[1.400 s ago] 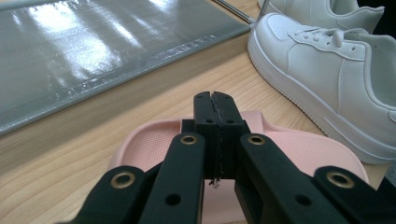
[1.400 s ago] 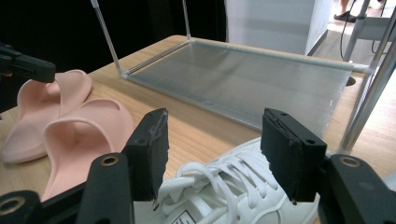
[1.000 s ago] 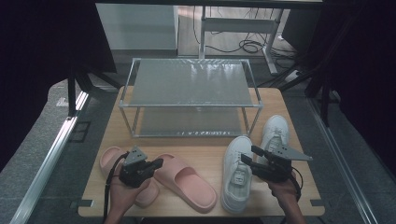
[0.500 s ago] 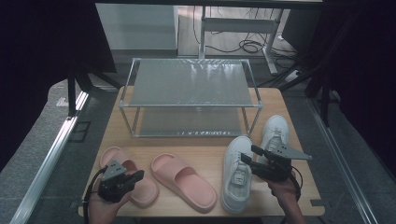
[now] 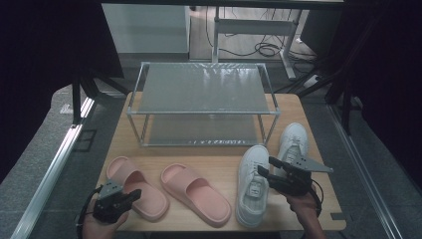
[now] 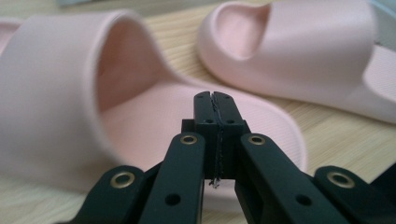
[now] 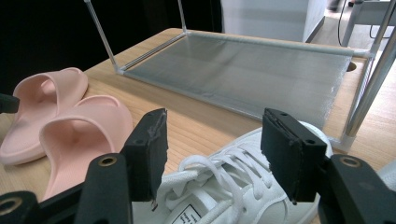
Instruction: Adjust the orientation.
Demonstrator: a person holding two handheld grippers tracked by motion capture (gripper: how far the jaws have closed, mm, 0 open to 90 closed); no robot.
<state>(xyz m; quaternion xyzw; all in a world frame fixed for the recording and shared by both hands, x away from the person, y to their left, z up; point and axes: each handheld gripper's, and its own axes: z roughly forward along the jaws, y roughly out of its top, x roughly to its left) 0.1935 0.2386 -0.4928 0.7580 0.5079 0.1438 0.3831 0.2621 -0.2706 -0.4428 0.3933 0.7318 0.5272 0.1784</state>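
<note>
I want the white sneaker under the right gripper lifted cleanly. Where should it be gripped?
Probably across the laced upper of the left white sneaker, coming down from above: the right gripper already stands open over the laces, and that narrow, raised midfoot fits between the jaws.

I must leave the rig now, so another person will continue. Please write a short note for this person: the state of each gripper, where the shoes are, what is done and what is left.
Left gripper: shut, empty, at the heel of the left slipper, near the table's front left corner.
Right gripper: open, jaws on either side of the laces of the near sneaker, not gripping.
Things: both slippers, the second mid-table, and both sneakers, the far one behind, lie on the table in front of the rack.
Done: no shoe is on the rack.
Left: probably all four shoes go onto the shelves.
</note>
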